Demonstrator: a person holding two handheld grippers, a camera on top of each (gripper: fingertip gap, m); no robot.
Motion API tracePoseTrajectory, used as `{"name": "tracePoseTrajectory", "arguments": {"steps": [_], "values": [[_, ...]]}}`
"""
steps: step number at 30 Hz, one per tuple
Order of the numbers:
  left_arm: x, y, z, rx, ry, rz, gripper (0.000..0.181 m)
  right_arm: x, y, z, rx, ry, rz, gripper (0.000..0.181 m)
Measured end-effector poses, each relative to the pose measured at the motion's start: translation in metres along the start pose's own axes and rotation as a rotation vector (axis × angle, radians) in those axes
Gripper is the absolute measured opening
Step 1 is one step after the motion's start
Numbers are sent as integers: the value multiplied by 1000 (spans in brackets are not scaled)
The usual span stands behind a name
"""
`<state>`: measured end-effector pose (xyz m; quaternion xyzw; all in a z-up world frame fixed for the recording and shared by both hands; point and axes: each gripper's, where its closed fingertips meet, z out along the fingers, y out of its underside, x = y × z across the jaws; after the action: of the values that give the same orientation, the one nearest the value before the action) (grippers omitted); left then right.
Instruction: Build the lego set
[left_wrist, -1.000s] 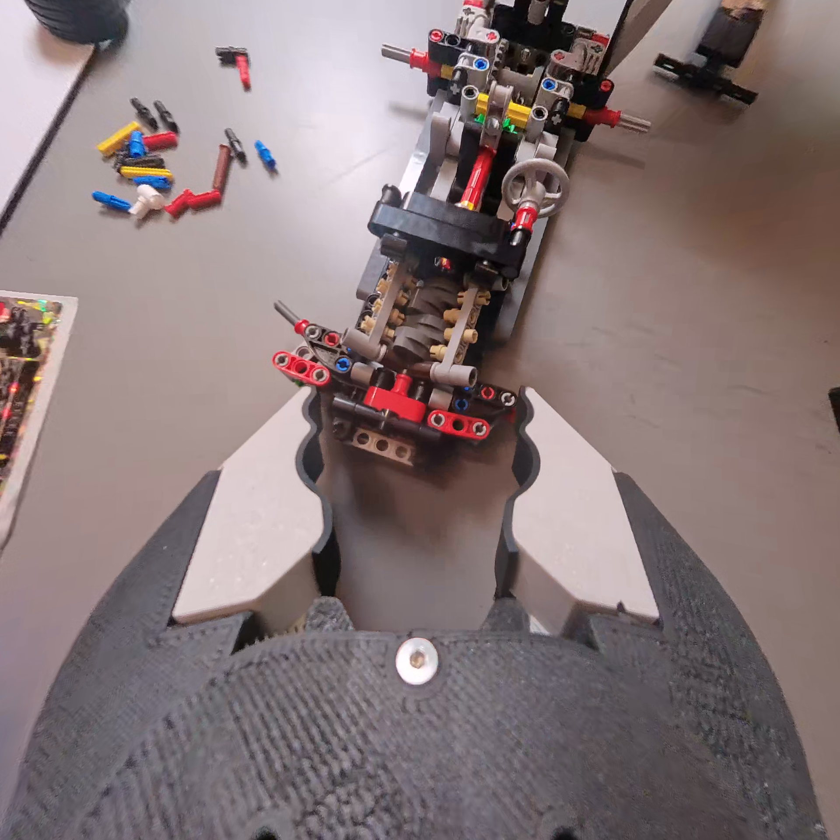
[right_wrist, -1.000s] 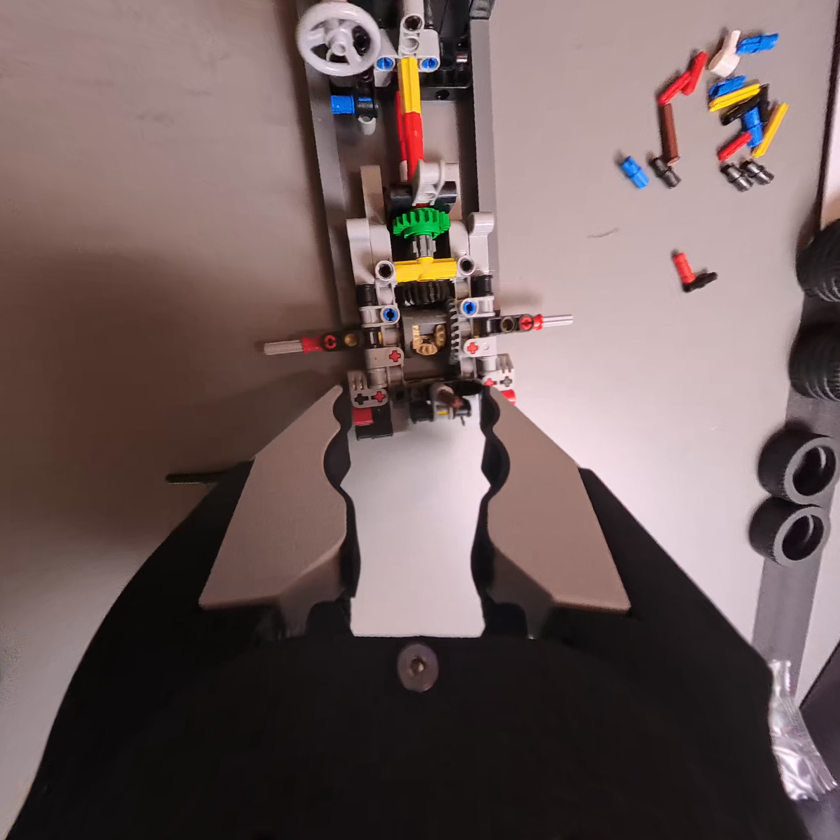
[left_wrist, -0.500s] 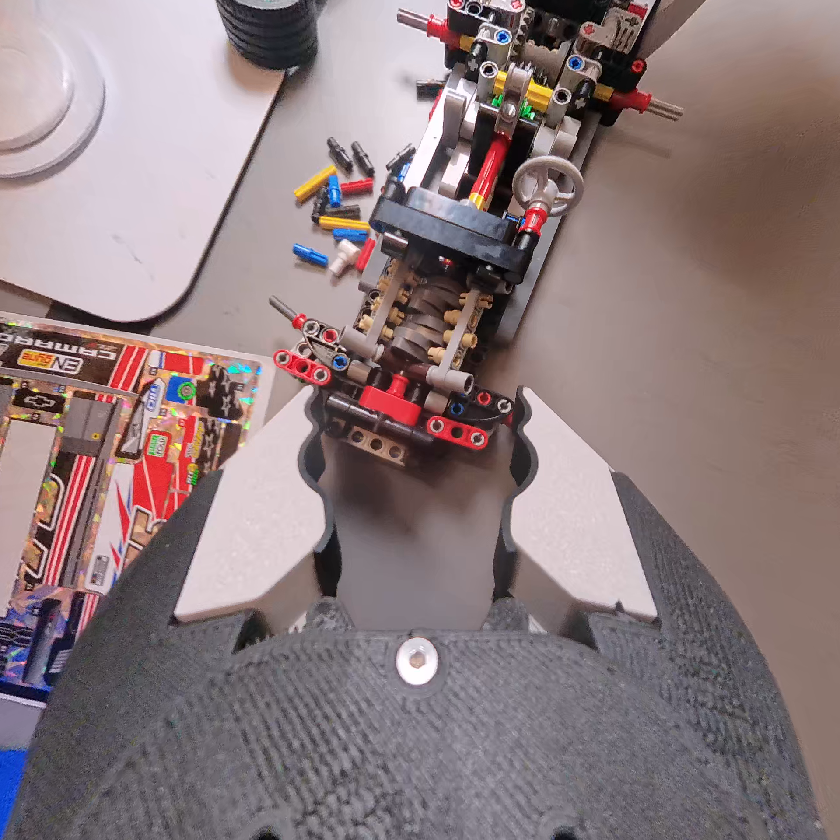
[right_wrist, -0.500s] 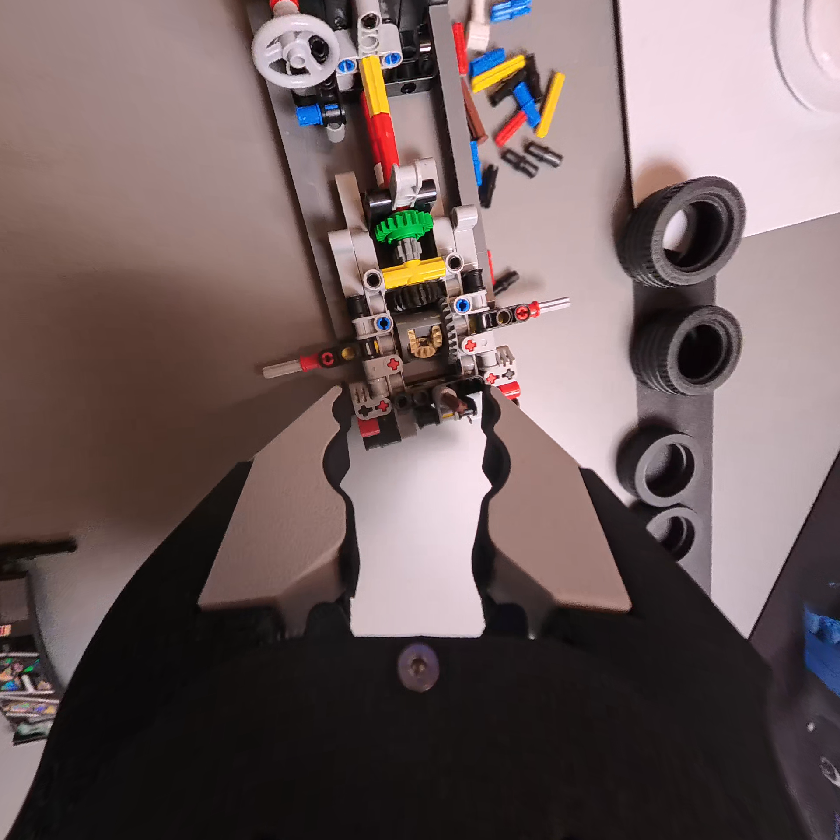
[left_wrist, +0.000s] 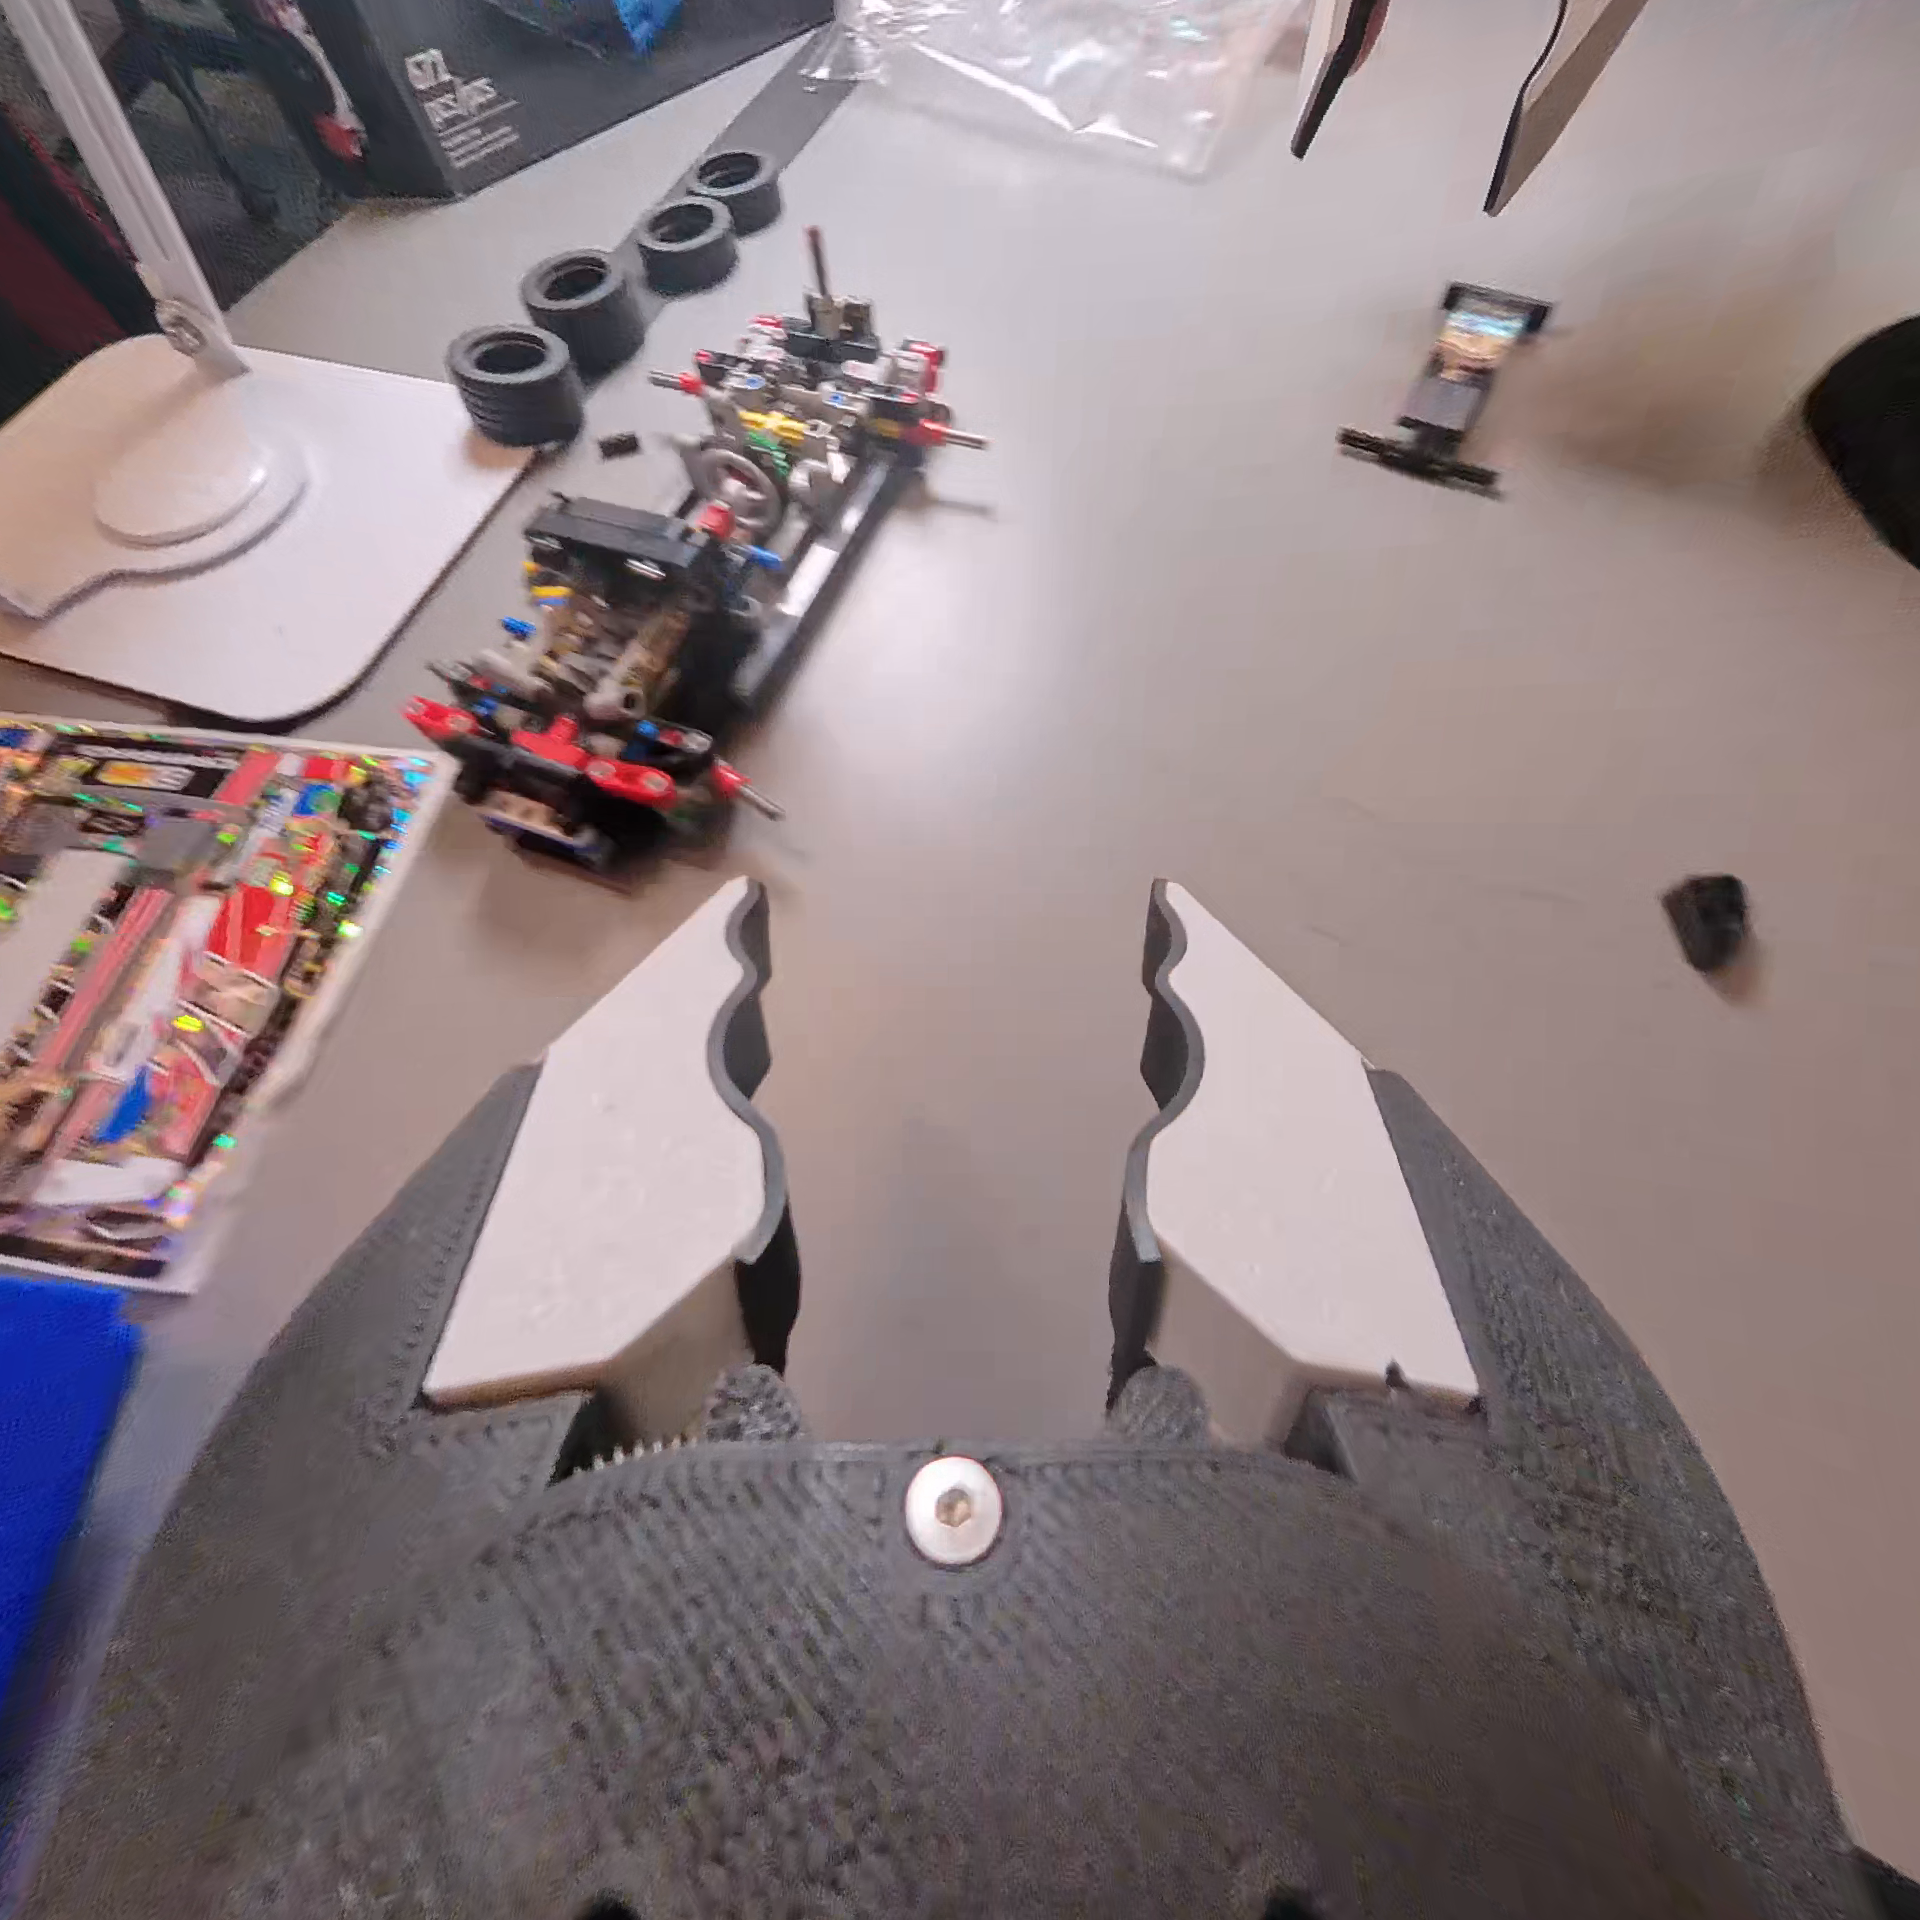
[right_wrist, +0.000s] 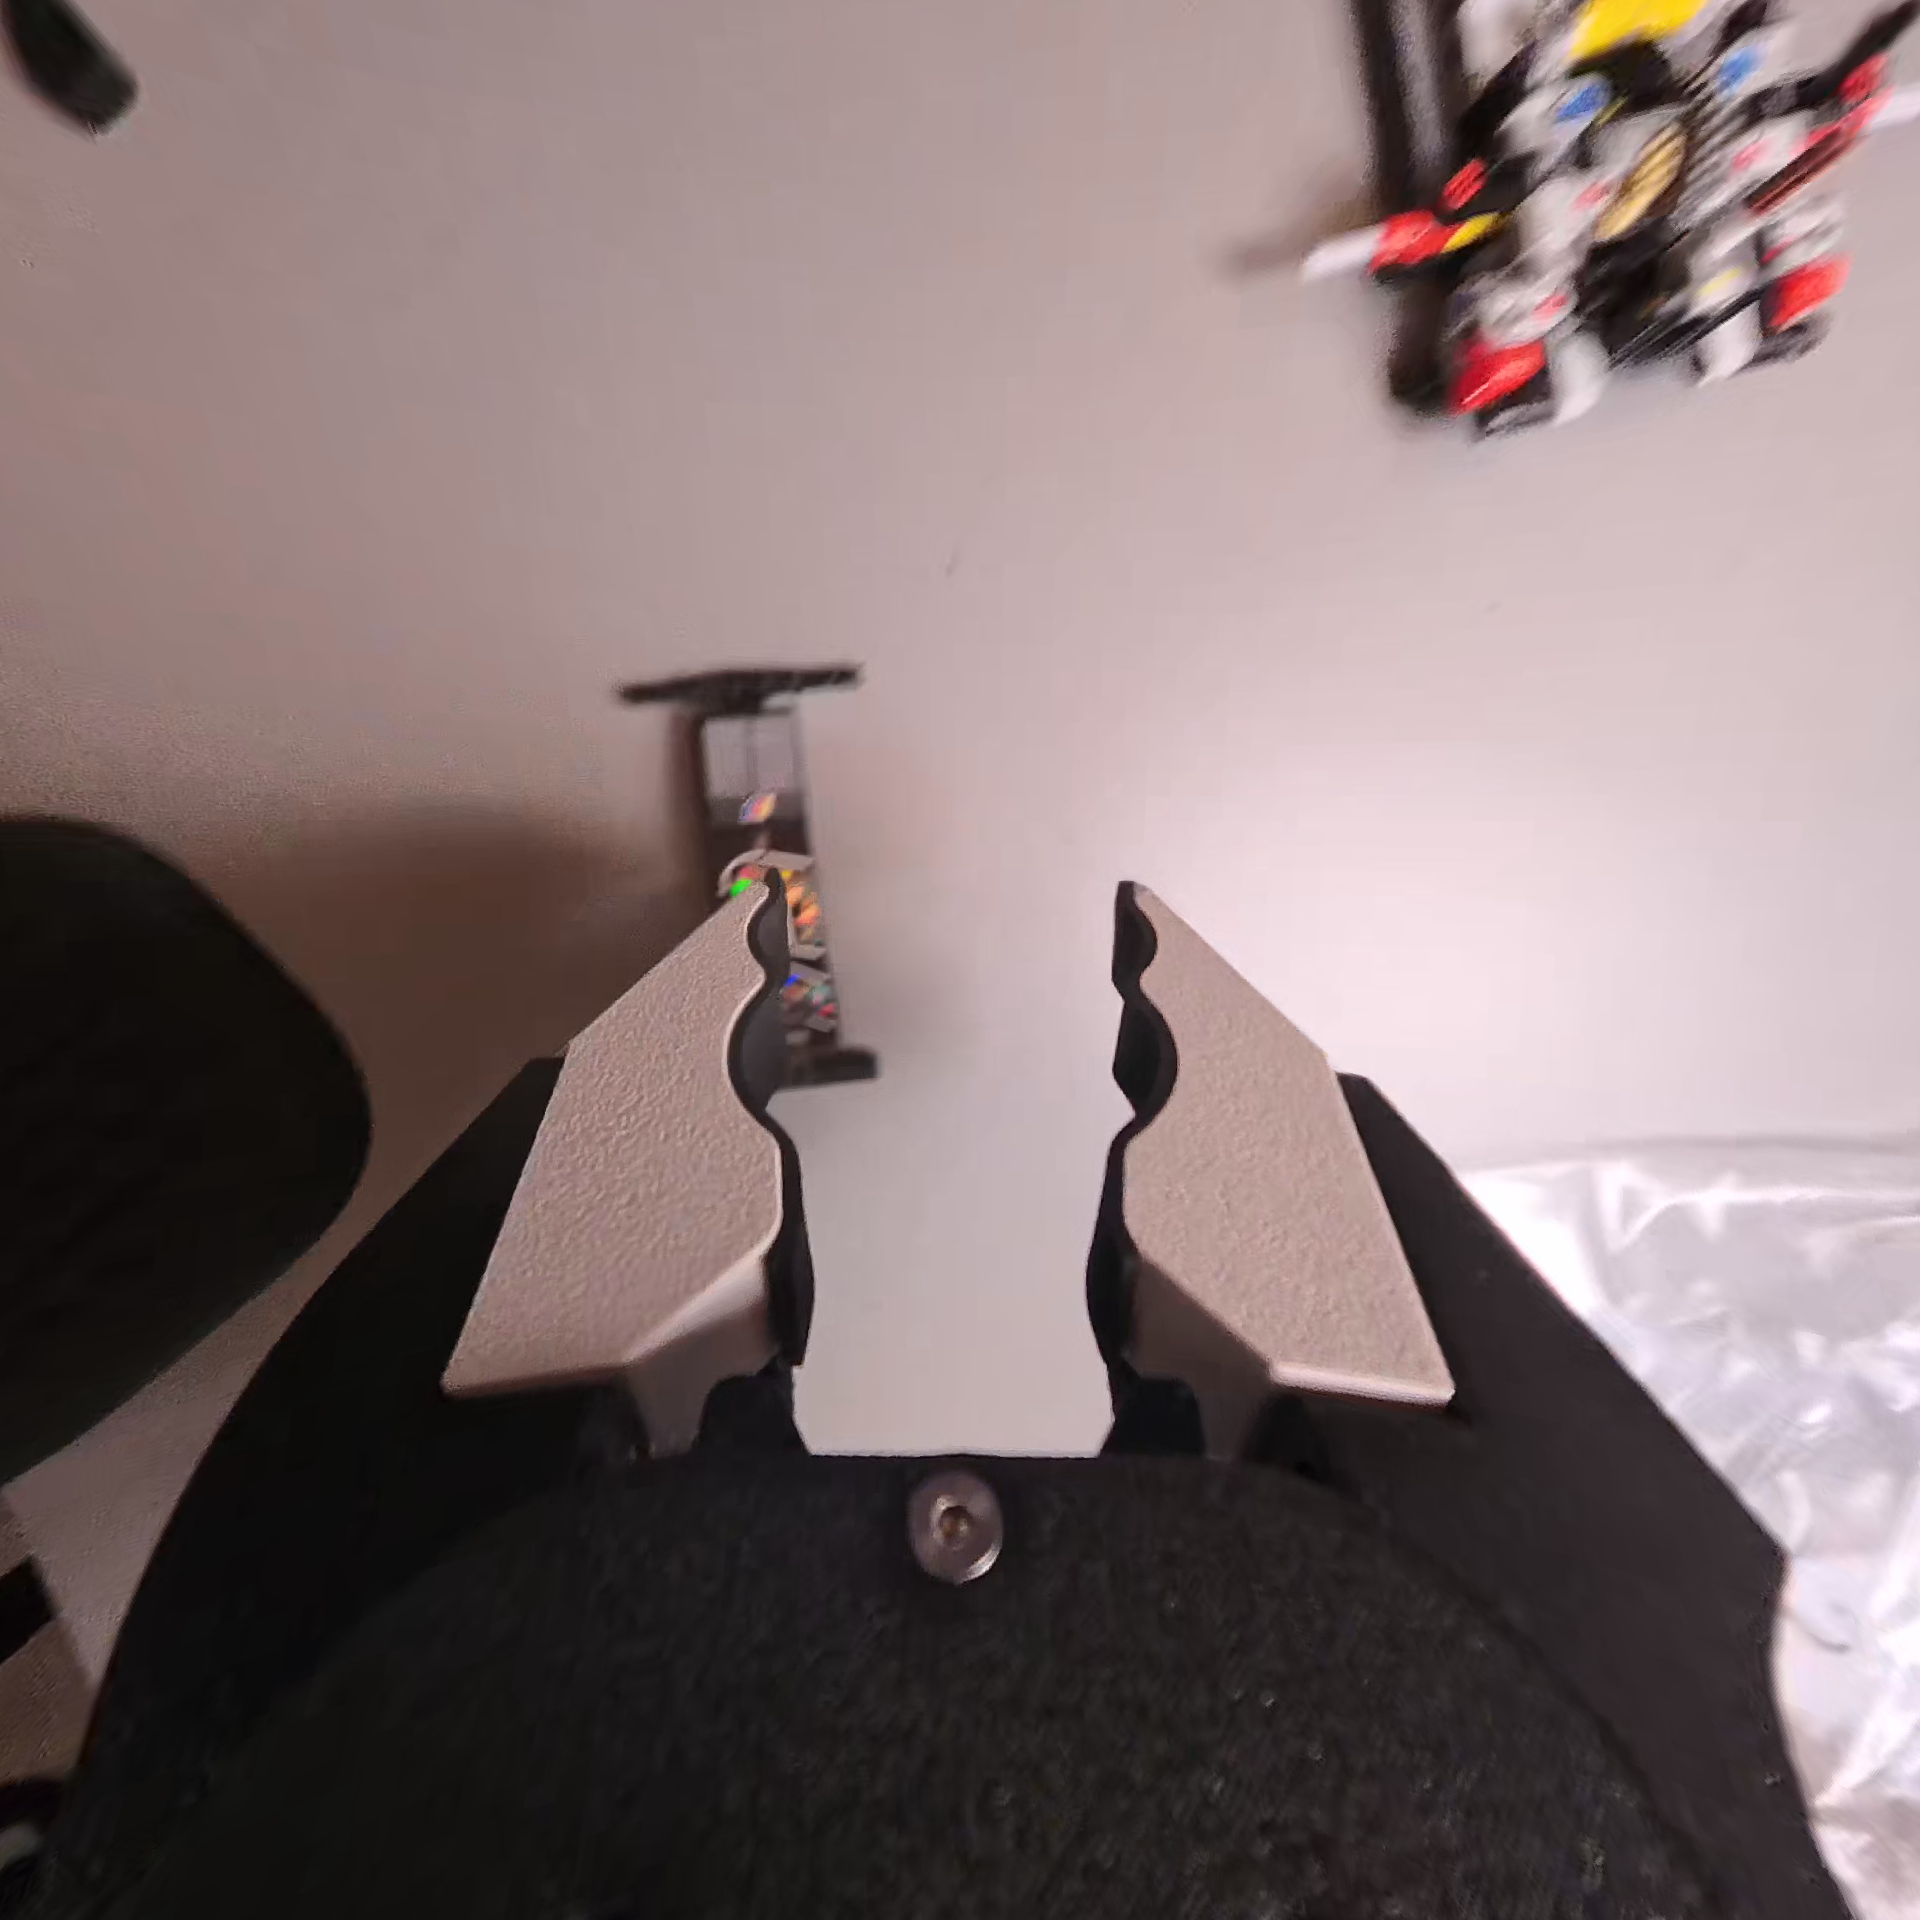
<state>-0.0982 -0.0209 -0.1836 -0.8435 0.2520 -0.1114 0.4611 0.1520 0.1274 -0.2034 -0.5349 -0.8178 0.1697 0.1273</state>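
Note:
The long lego car chassis lies on the grey table, ahead and left of my left gripper, which is open, empty and clear of it. In the right wrist view the chassis's rear end is blurred at the top right. My right gripper is open and empty above the table; it also shows at the top right of the left wrist view. A small black built piece with shiny stickers lies by the right gripper's left finger; it also shows in the left wrist view.
Several black tyres line the far left next to a white stand base. A shiny sticker sheet lies at the left. A small black part sits at the right. A clear plastic bag lies right of my right gripper.
Both grippers have let go of the chassis ends, opened and pulled away. The left one backed off and right; the right one swung off toward the small stickered piece.

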Motion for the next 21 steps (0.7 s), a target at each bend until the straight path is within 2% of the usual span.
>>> {"name": "tracePoseTrajectory", "arguments": {"steps": [1,3,5,7,9,14,17,21], "values": [[14,7,-4,9,13,-10,69,-15,13,1,-27,-9,-3,60],[38,20,-9,19,33,-30,66,-36,30,10,-59,-12,-7,59],[53,27,-8,35,32,-22,62,-43,38,21,-72,12,-21,48],[56,30,-5,51,-2,4,57,-46,33,31,-61,11,-34,34],[55,27,-2,87,-16,-6,53,-49,17,41,-44,-3,-60,21],[57,20,-2,187,3,-66,50,-54,-47,69,22,-25,-158,21],[59,17,-6,218,-9,-42,50,-56,-84,86,61,-30,-212,21],[60,17,-7,221,-16,-31,50,-49,-109,97,81,-8,-236,21]]}}
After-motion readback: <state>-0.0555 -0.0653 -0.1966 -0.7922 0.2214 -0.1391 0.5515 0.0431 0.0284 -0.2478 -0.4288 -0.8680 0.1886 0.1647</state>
